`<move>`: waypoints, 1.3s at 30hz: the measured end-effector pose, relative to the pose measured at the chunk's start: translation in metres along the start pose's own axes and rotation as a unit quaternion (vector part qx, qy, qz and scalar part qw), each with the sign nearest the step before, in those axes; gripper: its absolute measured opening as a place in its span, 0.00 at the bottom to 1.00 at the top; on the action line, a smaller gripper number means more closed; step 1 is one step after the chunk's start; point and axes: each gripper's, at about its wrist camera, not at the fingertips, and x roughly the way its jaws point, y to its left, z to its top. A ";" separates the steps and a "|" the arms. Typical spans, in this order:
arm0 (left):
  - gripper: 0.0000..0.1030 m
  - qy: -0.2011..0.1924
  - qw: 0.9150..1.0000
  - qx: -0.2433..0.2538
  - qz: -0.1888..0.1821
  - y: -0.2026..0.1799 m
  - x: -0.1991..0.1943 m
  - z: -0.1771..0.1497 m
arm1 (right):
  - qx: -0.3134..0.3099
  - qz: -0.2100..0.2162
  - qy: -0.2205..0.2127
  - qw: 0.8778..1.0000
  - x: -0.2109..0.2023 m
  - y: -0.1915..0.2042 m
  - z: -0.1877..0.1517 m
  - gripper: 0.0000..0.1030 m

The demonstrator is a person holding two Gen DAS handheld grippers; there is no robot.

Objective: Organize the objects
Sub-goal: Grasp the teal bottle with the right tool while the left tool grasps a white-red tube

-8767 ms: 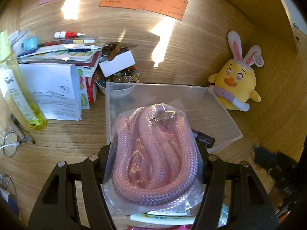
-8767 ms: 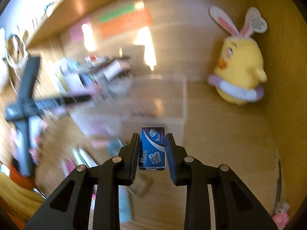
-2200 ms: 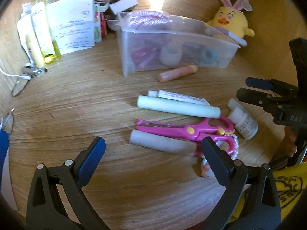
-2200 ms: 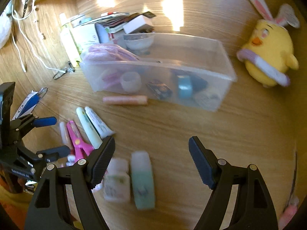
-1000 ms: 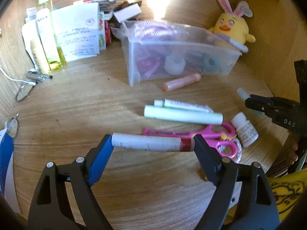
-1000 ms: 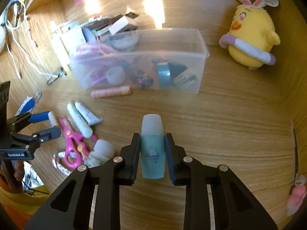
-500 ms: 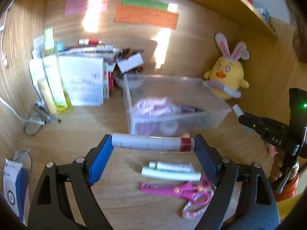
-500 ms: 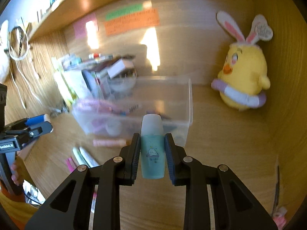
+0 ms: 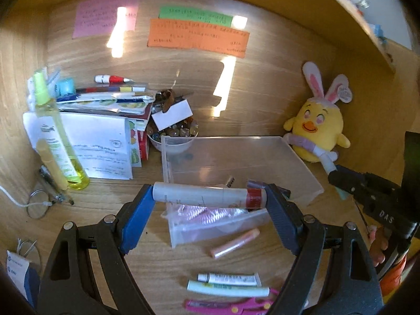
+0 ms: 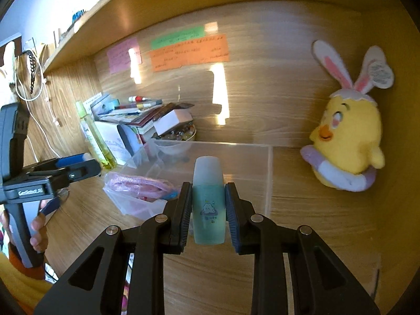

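wooden desk (image 9: 86, 210) set in a wood-panelled alcove, with pink, green and orange paper notes (image 9: 197, 35) stuck on the back wall. against that wall, at the desk's back left, stands a pile of books and papers (image 9: 102, 120) beside a tall yellow-green spray bottle (image 9: 56, 134), and a bowl of small beads (image 9: 173, 134) sits just behind the clear plastic bin (image 9: 294, 162). a yellow chick plush with rabbit ears (image 9: 319, 126) stands in the back right corner, close to the bin's right end.

left gripper (image 9: 210, 197) grips a long white tube with a red end (image 9: 208, 194) lengthwise, one end against each finger, and holds it level above the bin's front left part. inside the bin lies a clear bag of pink cord (image 9: 207, 216) with a few dark small items toward the right.

right gripper (image 10: 208, 207) is closed on a pale teal bottle with a frosted cap (image 10: 208, 202), held upright, cap toward the bin, over the bin's front wall.

on the desk in front of the bin lie a peach-coloured stick (image 9: 235, 242), then two white tubes (image 9: 228, 283) side by side, and pink scissors (image 9: 231, 305) nearest the front edge.
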 end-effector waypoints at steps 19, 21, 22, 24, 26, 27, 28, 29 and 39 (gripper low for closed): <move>0.83 0.067 0.998 -0.002 -0.009 -0.002 0.066 0.003 | -0.003 0.018 0.091 0.996 0.090 0.011 -0.010 0.22; 0.85 0.078 0.997 -0.004 -0.014 -0.002 0.070 0.001 | -0.007 0.012 0.089 0.996 0.089 0.012 -0.010 0.22; 0.86 0.080 0.997 -0.005 -0.015 -0.002 0.071 0.001 | -0.009 0.009 0.090 0.996 0.088 0.013 -0.009 0.23; 0.87 0.078 0.997 -0.003 -0.015 -0.003 0.069 0.000 | -0.016 0.004 0.090 0.996 0.086 0.014 -0.008 0.27; 0.89 0.075 0.997 -0.002 -0.018 -0.004 0.066 0.000 | -0.019 0.002 0.088 0.996 0.083 0.016 -0.008 0.38; 0.89 0.072 0.997 0.000 -0.019 -0.005 0.062 0.000 | -0.021 0.000 0.084 0.996 0.080 0.016 -0.008 0.44; 0.90 0.070 0.997 0.000 -0.020 -0.005 0.060 0.000 | -0.024 -0.005 0.079 0.997 0.078 0.018 -0.008 0.48; 0.90 0.067 0.998 0.001 -0.021 -0.006 0.056 0.000 | -0.029 -0.010 0.075 0.997 0.075 0.019 -0.008 0.49; 0.98 0.043 0.999 0.024 -0.002 -0.012 0.017 -0.015 | -0.056 -0.034 0.048 0.997 0.043 0.035 -0.011 0.72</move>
